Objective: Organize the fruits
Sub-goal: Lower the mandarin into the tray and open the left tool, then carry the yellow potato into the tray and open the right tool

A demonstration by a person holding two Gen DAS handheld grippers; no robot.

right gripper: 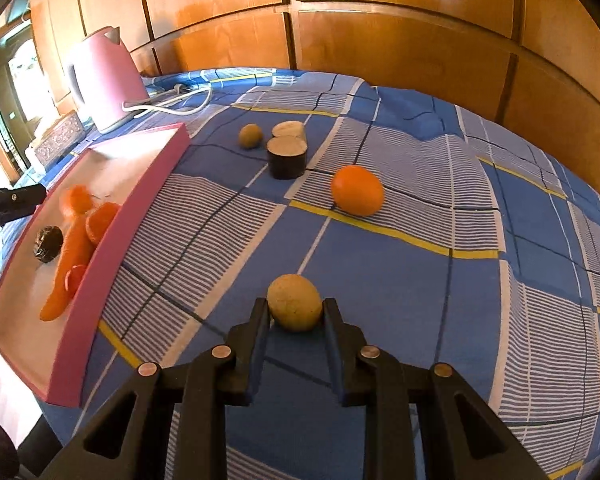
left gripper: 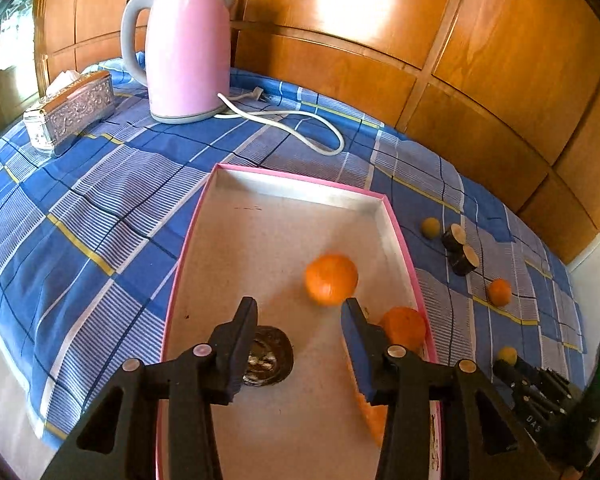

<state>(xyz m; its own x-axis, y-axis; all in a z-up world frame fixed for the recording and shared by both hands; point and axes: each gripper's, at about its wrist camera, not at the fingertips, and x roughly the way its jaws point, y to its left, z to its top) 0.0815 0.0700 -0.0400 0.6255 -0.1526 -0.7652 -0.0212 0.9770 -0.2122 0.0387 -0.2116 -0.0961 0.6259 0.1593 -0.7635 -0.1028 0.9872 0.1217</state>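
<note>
A pink-rimmed tray (left gripper: pixel 300 186) lies on the blue checked cloth. In it are an orange (left gripper: pixel 331 279), a carrot (left gripper: pixel 402 326) and a dark round fruit (left gripper: pixel 270 356). My left gripper (left gripper: pixel 300 312) is open and empty above the tray, the orange just beyond its fingertips. In the right wrist view my right gripper (right gripper: pixel 295 308) has its fingers against both sides of a tan round fruit (right gripper: pixel 295 302) on the cloth. Another orange (right gripper: pixel 357 190), a second tan fruit (right gripper: pixel 250 135) and two dark cut pieces (right gripper: pixel 286 157) lie farther off. The tray (right gripper: pixel 112 248) shows at left.
A pink kettle (left gripper: pixel 188 48) with a white cord (left gripper: pixel 300 128) stands at the back left, beside a silver tissue box (left gripper: pixel 70 108). Wooden wall panels (left gripper: pixel 420 40) run behind the table. The cloth hangs over the table edge at front left.
</note>
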